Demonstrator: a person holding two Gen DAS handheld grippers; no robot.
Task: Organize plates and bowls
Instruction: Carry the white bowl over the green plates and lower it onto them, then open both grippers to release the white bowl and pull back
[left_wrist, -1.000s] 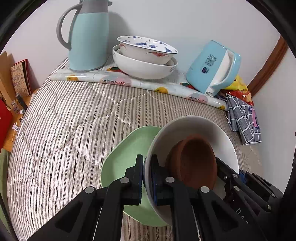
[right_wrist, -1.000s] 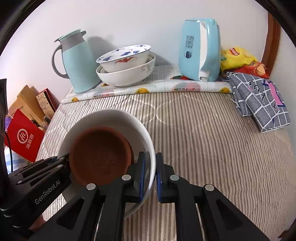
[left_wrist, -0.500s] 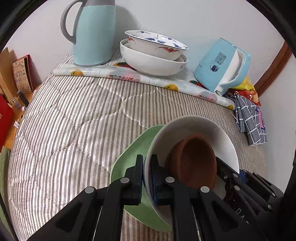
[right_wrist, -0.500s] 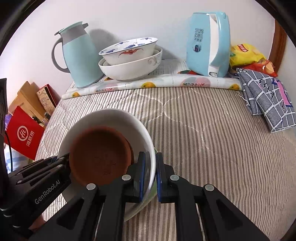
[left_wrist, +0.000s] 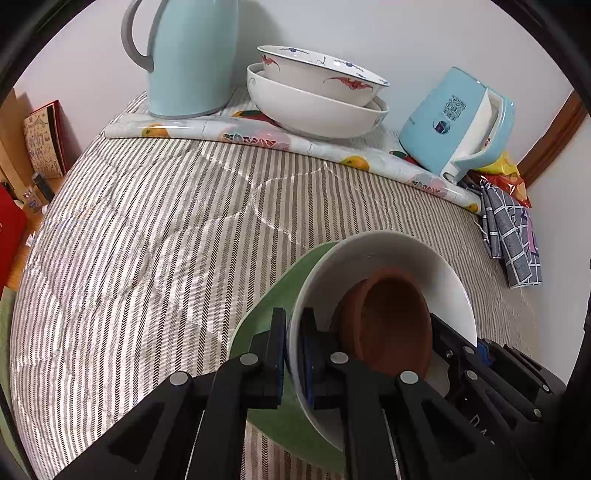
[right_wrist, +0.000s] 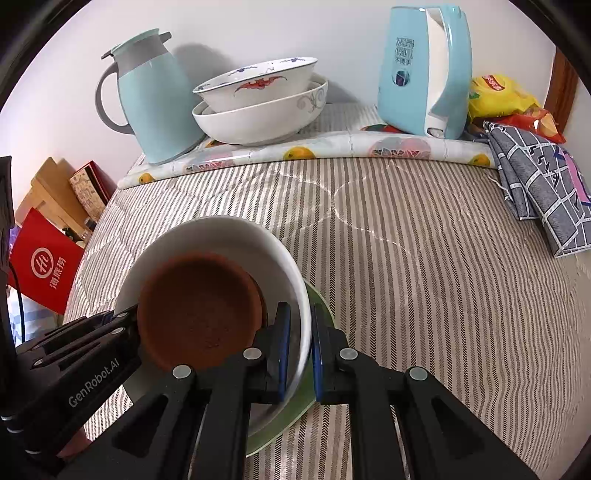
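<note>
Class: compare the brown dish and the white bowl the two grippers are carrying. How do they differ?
The brown dish is matt terracotta; the white bowl is glossy. The brown dish is smaller and sits inside the white bowl. The left gripper and right gripper clamp the white bowl's rim, not the brown dish. Both are round and empty.

A white bowl with a brown clay bowl nested inside is seen tilted above a green plate at 6 o'clock, while two stacked white bowls are set at 12 o'clock.
</note>
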